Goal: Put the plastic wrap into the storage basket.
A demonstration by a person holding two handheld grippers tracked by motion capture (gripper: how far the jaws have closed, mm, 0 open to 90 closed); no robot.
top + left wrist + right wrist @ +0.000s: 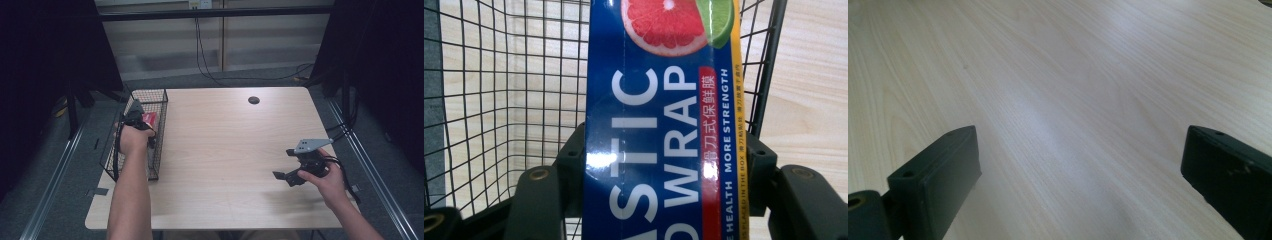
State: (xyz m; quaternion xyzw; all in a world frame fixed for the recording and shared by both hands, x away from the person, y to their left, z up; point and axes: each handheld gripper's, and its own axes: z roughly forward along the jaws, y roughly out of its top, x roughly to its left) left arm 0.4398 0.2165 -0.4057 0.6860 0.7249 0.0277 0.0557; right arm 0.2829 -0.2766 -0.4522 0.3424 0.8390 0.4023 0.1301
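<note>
A: Glossy blue carton, the plastic wrap box, sits closest to the lens in the left tool view, with white lettering and a cut grapefruit and lime printed on its top end. Both pads of the left tool press on its long sides, so it is clamped.

B: And where is it on the bench?

A: Over the wire basket at the left edge of the bench. From the high view the left tool holds the box's red end inside the basket's rim. Whether it touches the mesh floor I cannot tell.

B: So which step is this, by your reckoning?

A: Setting the box into the basket, I'd judge. Next would be lowering it until it rests, then parting the jaws and lifting clear of the thin black wires.

B: The other hand?

A: The right tool hovers over bare pale wood grain, jaws spread wide with nothing between them.

B: Anything tricky?

A: Smooth, slick cardboard; a rigid, long rectangular shape that may tip against the open mesh.
</note>
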